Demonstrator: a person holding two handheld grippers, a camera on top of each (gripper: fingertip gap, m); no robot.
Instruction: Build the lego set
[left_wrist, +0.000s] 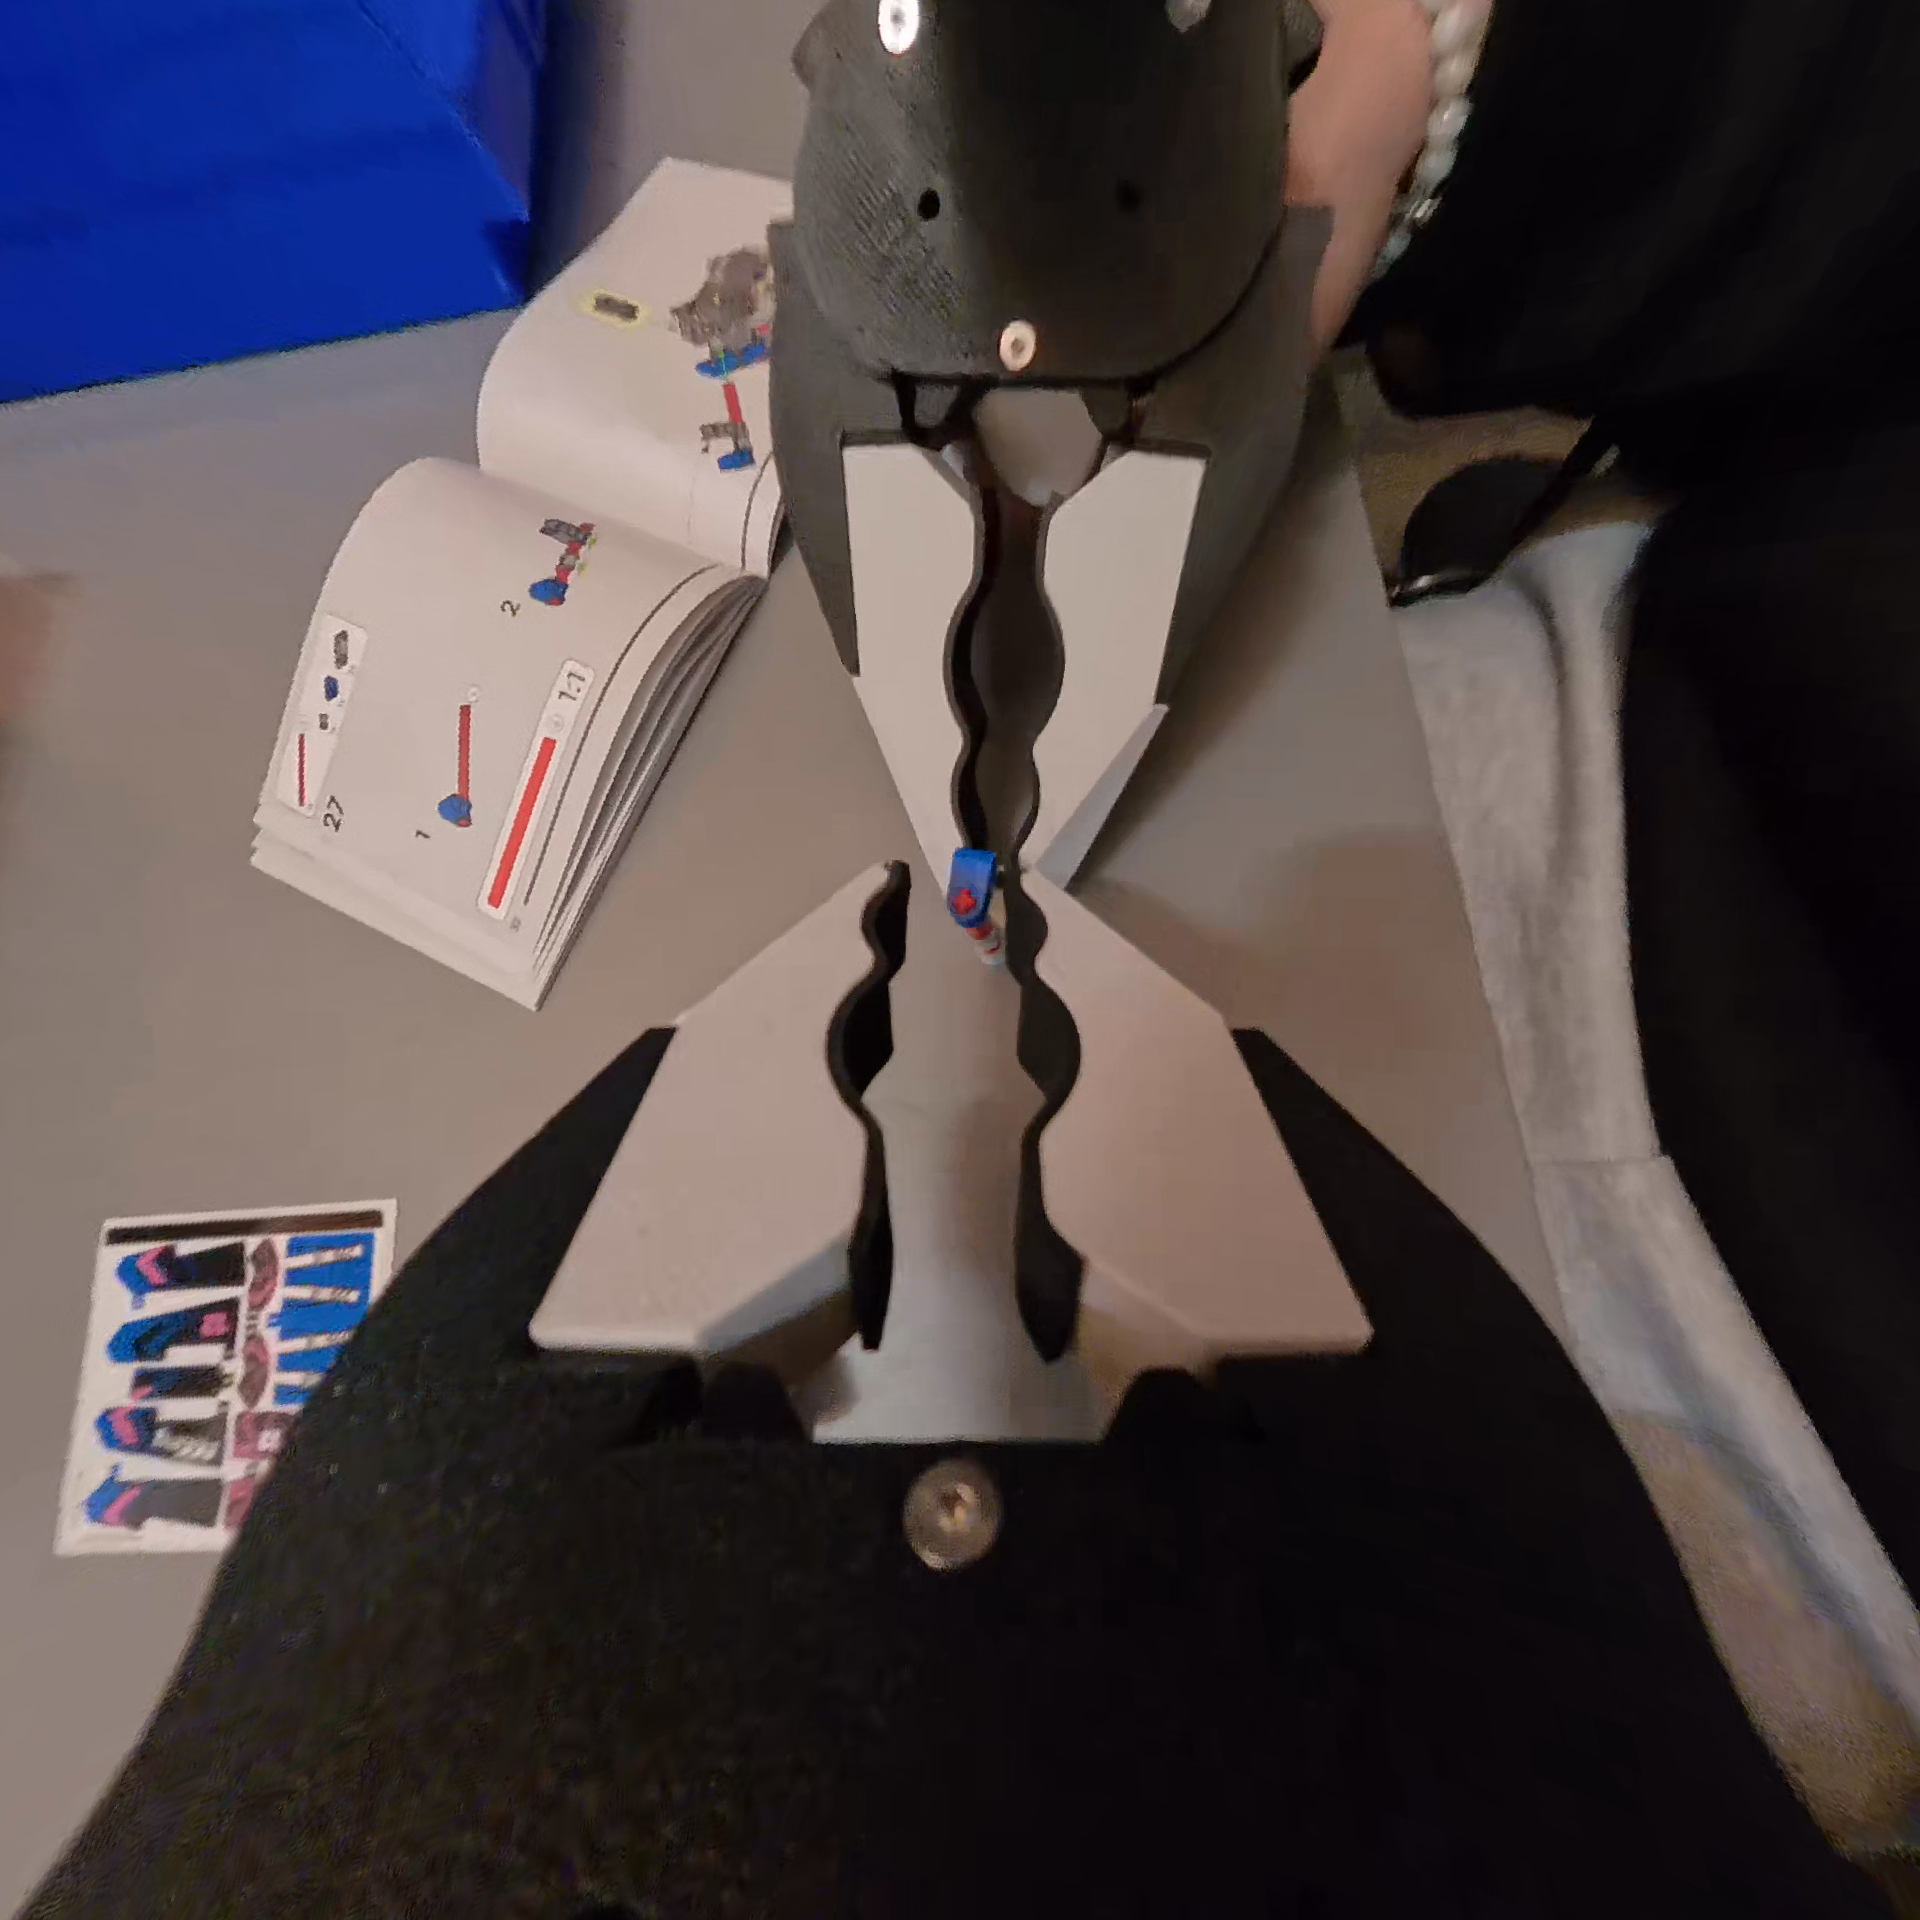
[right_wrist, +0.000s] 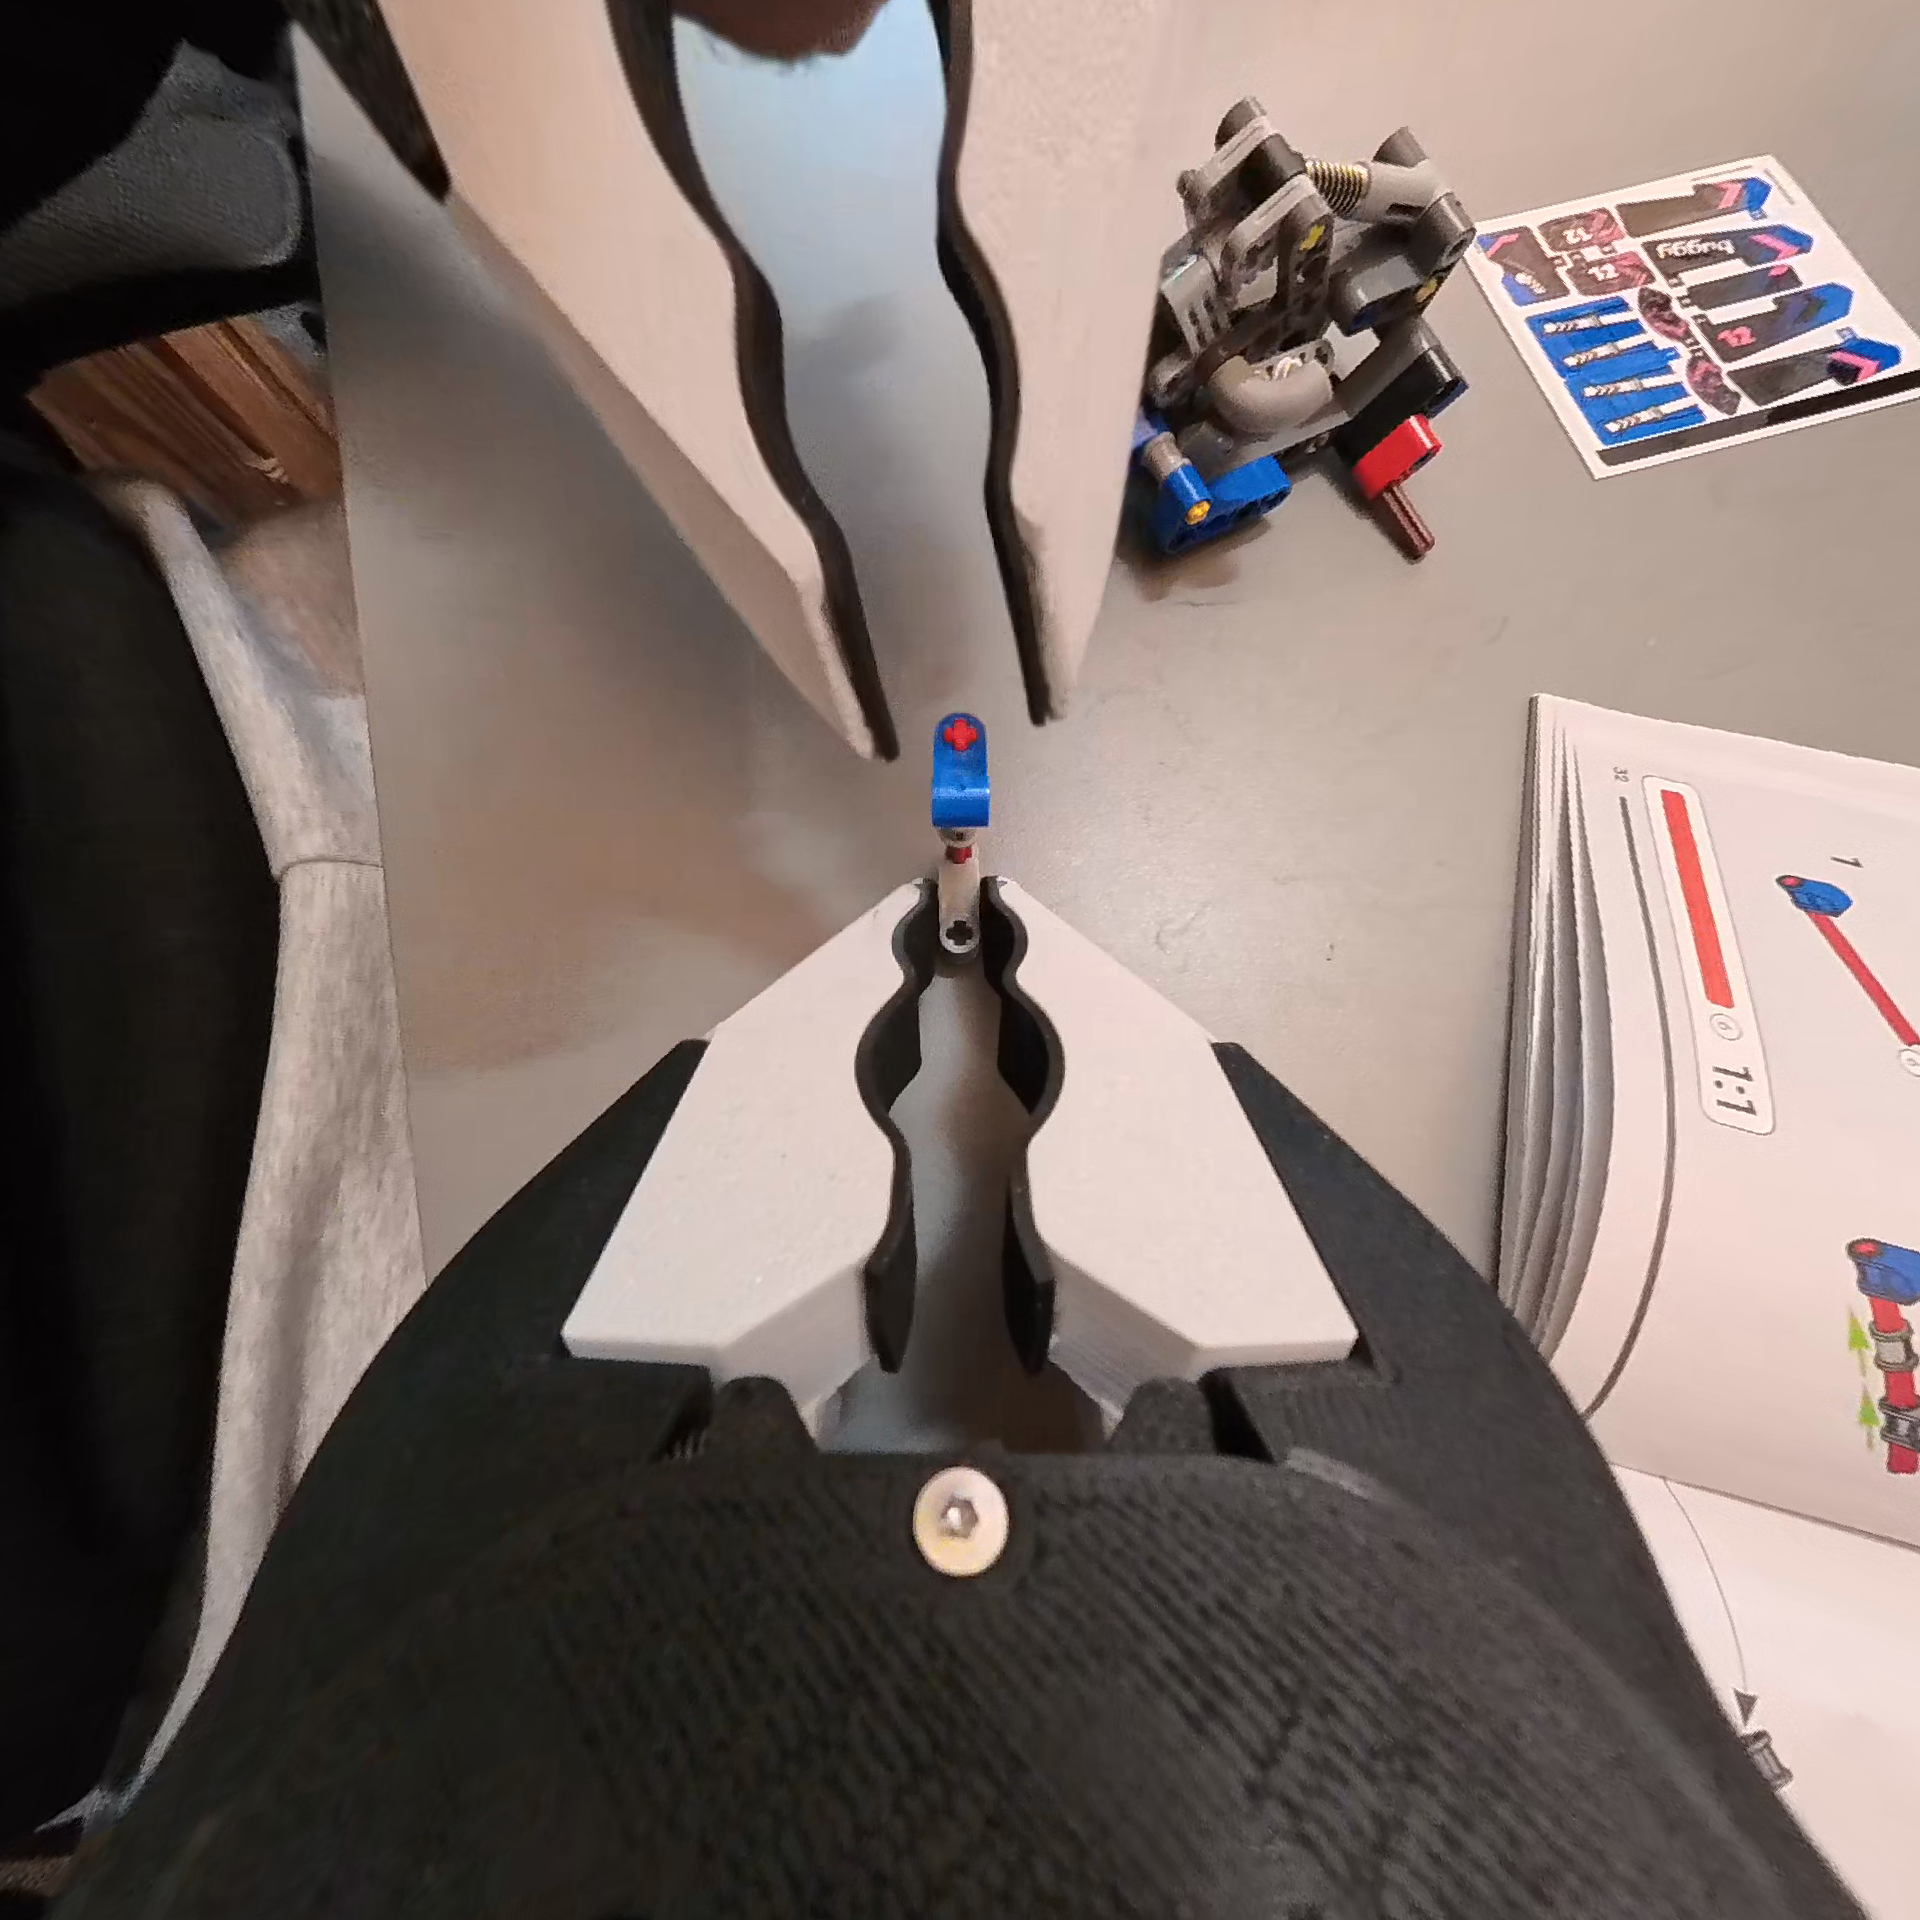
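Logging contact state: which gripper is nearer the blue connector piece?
Right. The right gripper clamps the white piece under the blue connector; the left gripper sits open just beyond it, not touching.

A flat grey table carries the work; its surface is matt, with faint smudges near the middle. Lying directly on it are an open instruction booklet, pages fanned and curling upward, a sticker sheet lying flat near the far edge in the right wrist view, and a partly built model of grey, black, blue and red pieces standing just beside that sheet. In the left wrist view the same booklet and sticker sheet lie well apart on the table, with a blue object at the far side, contact unclear.
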